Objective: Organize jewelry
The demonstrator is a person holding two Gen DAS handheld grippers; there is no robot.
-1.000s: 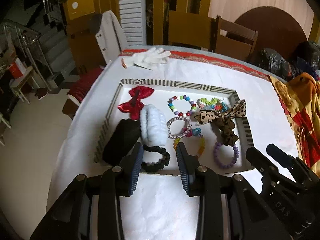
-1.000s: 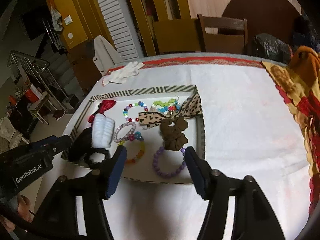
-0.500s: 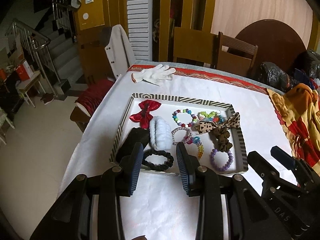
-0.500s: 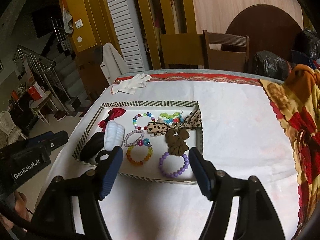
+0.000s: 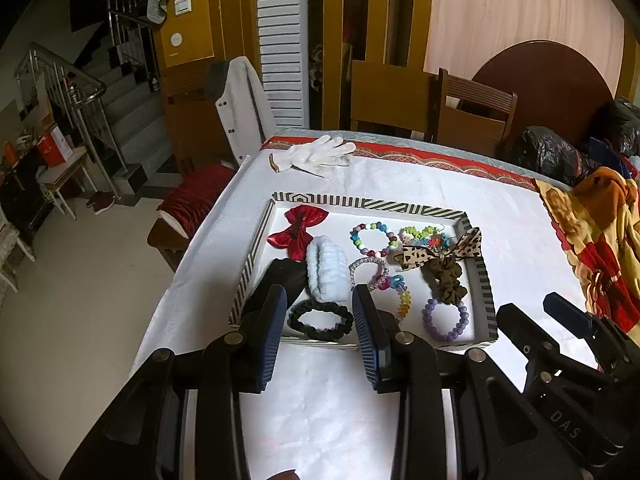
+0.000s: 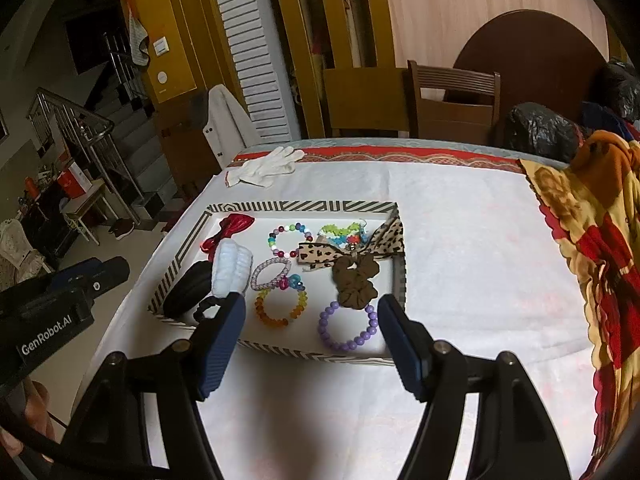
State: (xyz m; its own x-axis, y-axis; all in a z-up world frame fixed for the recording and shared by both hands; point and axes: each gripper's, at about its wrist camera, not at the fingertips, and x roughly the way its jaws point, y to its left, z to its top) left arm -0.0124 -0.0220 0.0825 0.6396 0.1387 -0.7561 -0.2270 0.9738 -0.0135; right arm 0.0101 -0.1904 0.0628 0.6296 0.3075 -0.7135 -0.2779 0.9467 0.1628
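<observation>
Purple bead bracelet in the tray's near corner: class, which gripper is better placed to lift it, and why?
Probably the right gripper: its open jaws frame the purple bead bracelet directly ahead. The left gripper, also open, lines up with the black scrunchie instead, further along the tray.

From my right-hand camera, the only clear wording is "GenRobot.AI" in white letters on the black body of my left gripper (image 6: 105, 274), at the lower left of the frame. From my left-hand camera, I can read "DAS" in pale raised letters on the black arm of my right gripper (image 5: 536, 314), at the lower right of the frame, running slantwise. The wall plates and the red box at the far left carry nothing I can make out.
</observation>
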